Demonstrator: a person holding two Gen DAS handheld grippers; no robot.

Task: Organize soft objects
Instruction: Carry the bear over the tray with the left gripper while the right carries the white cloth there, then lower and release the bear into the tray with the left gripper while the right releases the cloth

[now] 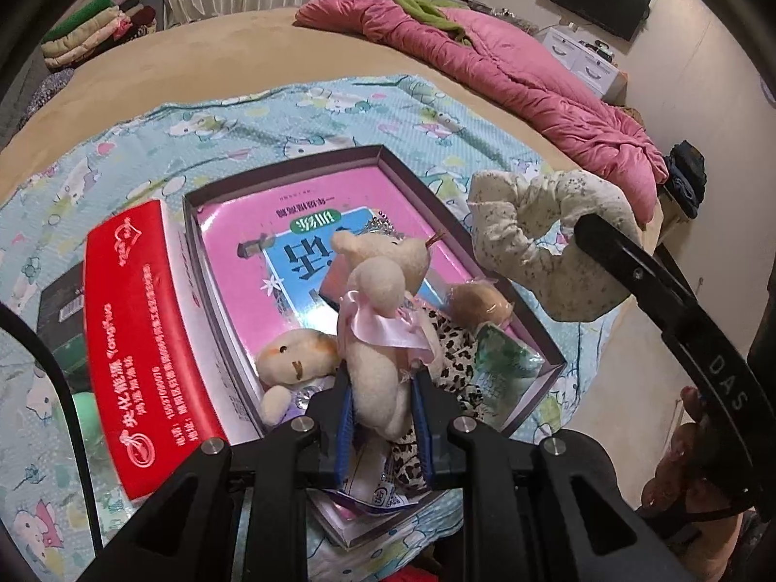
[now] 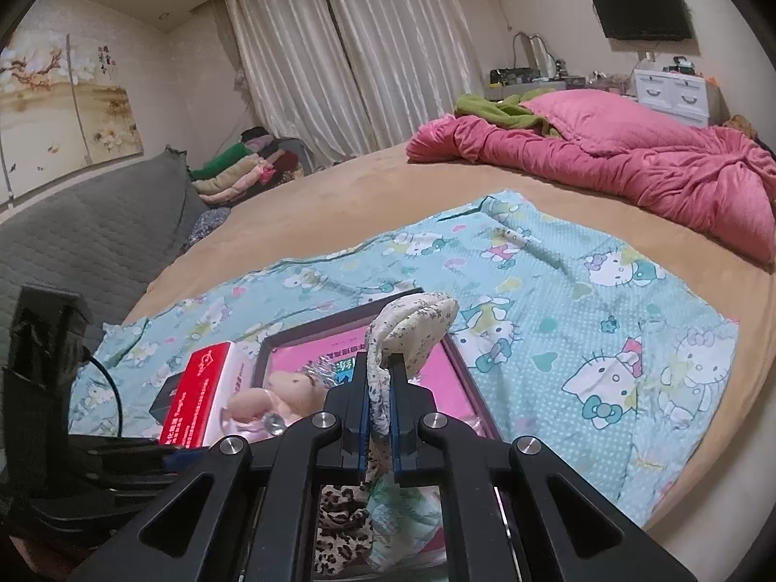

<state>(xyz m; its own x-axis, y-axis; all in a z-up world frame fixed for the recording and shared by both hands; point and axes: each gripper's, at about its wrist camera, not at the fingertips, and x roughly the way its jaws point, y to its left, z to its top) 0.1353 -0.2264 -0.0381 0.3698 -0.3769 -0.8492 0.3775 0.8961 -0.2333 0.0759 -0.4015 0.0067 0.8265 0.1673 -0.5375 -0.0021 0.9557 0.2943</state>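
My left gripper (image 1: 383,383) is shut on a cream plush toy (image 1: 383,320) with a pink ribbon and holds it just above a dark open box (image 1: 291,160). A pink book (image 1: 242,242) lies in that box, with a small chick plush (image 1: 291,359), a leopard-print cloth (image 1: 453,344), a round beige plush (image 1: 477,303) and a green packet (image 1: 504,363). To the right, a speckled cream scrunchie (image 1: 533,223) hangs over the box's edge. My right gripper (image 2: 380,378) is shut on the scrunchie (image 2: 417,325), above the box (image 2: 310,327).
A red carton (image 1: 140,339) lies against the box's left side. Everything rests on a Hello Kitty sheet (image 2: 606,330) spread over a tan bed. A pink quilt (image 2: 630,165) is bunched at the far right. Folded clothes (image 2: 242,169) are piled on a grey sofa (image 2: 97,233).
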